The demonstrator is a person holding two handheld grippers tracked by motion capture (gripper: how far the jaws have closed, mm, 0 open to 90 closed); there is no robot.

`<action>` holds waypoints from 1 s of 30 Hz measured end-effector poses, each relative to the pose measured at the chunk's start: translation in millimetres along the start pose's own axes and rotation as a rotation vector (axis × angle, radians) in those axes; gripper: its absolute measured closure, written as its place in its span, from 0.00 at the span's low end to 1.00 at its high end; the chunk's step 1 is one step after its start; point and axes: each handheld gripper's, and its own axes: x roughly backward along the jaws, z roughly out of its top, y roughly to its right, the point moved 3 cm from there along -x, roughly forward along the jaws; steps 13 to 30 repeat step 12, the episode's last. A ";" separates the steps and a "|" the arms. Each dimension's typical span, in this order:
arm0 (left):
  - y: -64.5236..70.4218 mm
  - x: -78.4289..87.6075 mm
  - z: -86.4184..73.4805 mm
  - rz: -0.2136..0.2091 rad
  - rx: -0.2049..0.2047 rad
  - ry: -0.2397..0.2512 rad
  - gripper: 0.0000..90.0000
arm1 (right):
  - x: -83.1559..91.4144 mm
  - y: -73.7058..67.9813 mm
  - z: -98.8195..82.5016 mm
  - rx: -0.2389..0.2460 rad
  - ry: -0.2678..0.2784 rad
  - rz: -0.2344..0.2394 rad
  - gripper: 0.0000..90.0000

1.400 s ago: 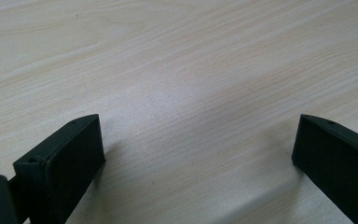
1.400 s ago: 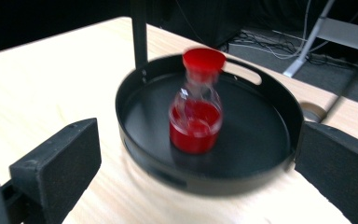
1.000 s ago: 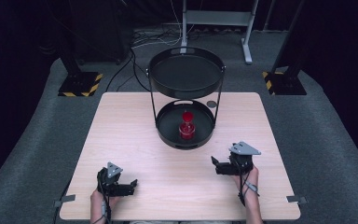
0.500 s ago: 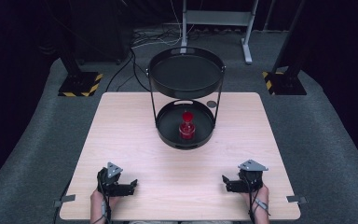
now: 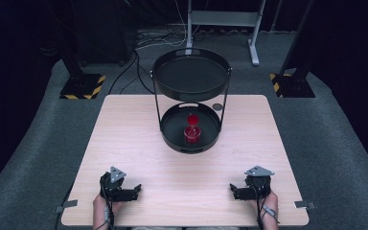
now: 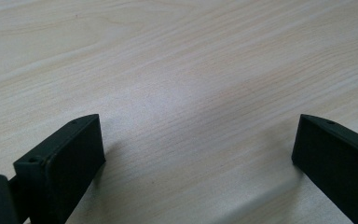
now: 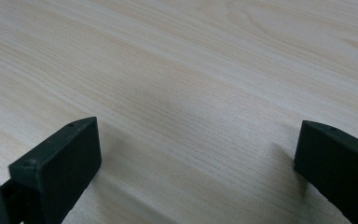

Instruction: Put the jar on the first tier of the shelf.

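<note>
Red bottle (image 5: 192, 129) sits well beyond my spread fingers (image 6: 60, 163), inside the two-tier tray stand (image 5: 190, 139); careless reaching could clip its posts.

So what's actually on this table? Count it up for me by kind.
Two-tier black tray stand: 1
Red bottle on its lower tray: 1
Small dark round object behind the stand: 1
Hand-held grippers, left and right: 2
Total: 5
</note>
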 end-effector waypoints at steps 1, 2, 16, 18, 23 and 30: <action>0.0 0.0 0.0 0.000 0.000 0.000 0.02 | 0.0 0.0 0.0 0.000 0.000 0.000 0.00; 0.0 0.0 0.0 0.000 0.000 0.000 0.02 | -0.1 0.1 0.0 0.000 0.000 0.001 0.00; 0.0 0.0 0.1 -0.001 -0.001 0.000 0.02 | -0.1 0.4 0.2 0.003 -0.001 0.003 0.00; 0.0 0.0 0.1 -0.001 -0.001 0.000 0.02 | -0.1 0.4 0.2 0.003 -0.001 0.003 0.00; 0.0 0.0 0.1 -0.001 -0.001 0.000 0.02 | -0.1 0.4 0.2 0.003 -0.001 0.003 0.00; 0.0 0.0 0.1 -0.001 -0.001 0.000 0.02 | -0.1 0.4 0.2 0.003 -0.001 0.003 0.00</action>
